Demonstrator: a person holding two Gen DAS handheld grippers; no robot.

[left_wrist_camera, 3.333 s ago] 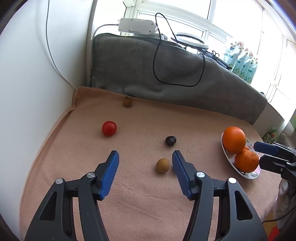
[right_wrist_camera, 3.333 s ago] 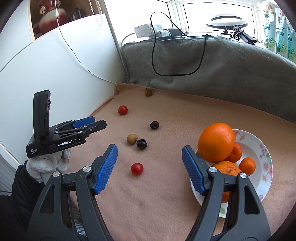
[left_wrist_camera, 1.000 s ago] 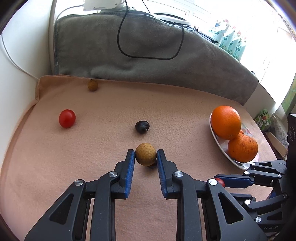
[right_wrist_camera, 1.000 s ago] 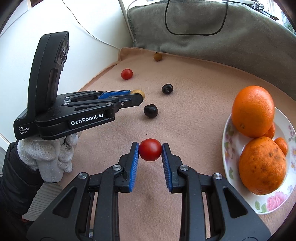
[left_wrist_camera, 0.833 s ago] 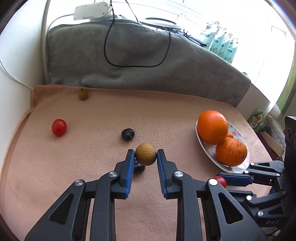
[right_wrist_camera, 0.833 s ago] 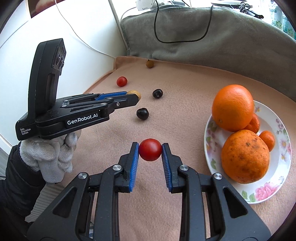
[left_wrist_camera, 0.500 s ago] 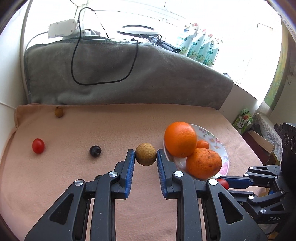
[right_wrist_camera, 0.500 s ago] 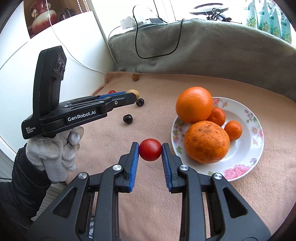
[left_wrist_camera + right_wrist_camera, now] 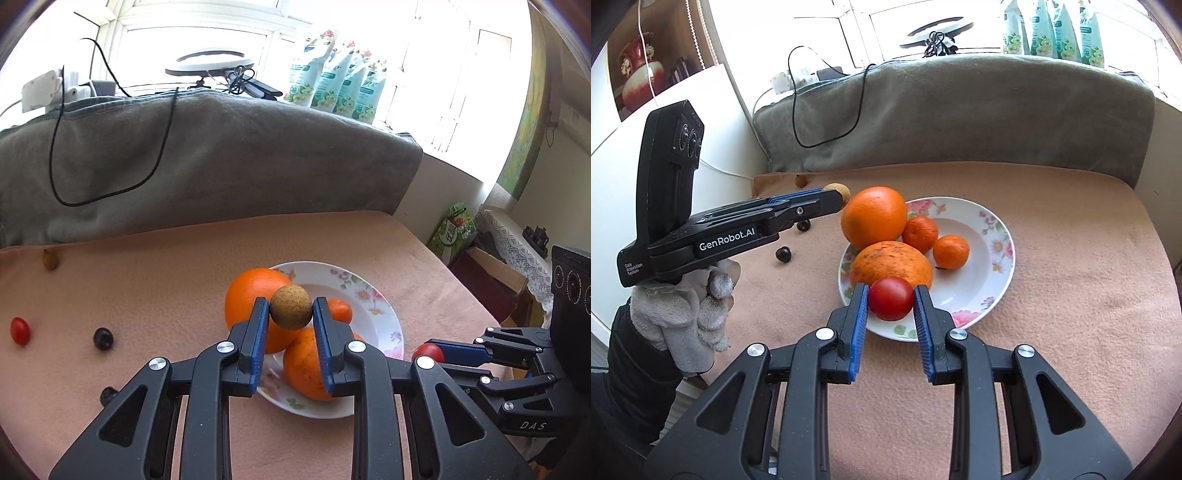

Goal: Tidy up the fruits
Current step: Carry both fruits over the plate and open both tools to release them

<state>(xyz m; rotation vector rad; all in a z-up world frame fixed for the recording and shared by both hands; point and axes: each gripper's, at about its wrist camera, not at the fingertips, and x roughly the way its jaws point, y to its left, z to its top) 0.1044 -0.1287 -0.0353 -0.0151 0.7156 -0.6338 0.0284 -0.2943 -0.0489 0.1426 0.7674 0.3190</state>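
My left gripper (image 9: 290, 306) is shut on a round tan fruit (image 9: 290, 312) and holds it in the air in front of the big orange (image 9: 245, 301) on the flowered plate (image 9: 384, 314). My right gripper (image 9: 891, 300) is shut on a red cherry tomato (image 9: 891, 298) above the plate's (image 9: 993, 266) near rim, in front of the rough orange (image 9: 890, 264). Two small tangerines (image 9: 951, 251) also lie in the plate. In the right wrist view the left gripper (image 9: 839, 195) hangs left of the big orange (image 9: 873, 216).
Loose on the peach blanket (image 9: 155, 280) lie a red tomato (image 9: 19, 331), a dark fruit (image 9: 103, 338), another dark fruit (image 9: 107, 395) and a tan one (image 9: 50, 259). A grey cushion with a black cable (image 9: 207, 162) bounds the back. A gloved hand (image 9: 687, 314) holds the left gripper.
Both grippers have swung right with their fruits, from over the loose fruits to the plate. The plate and oranges now sit straight ahead in both views.
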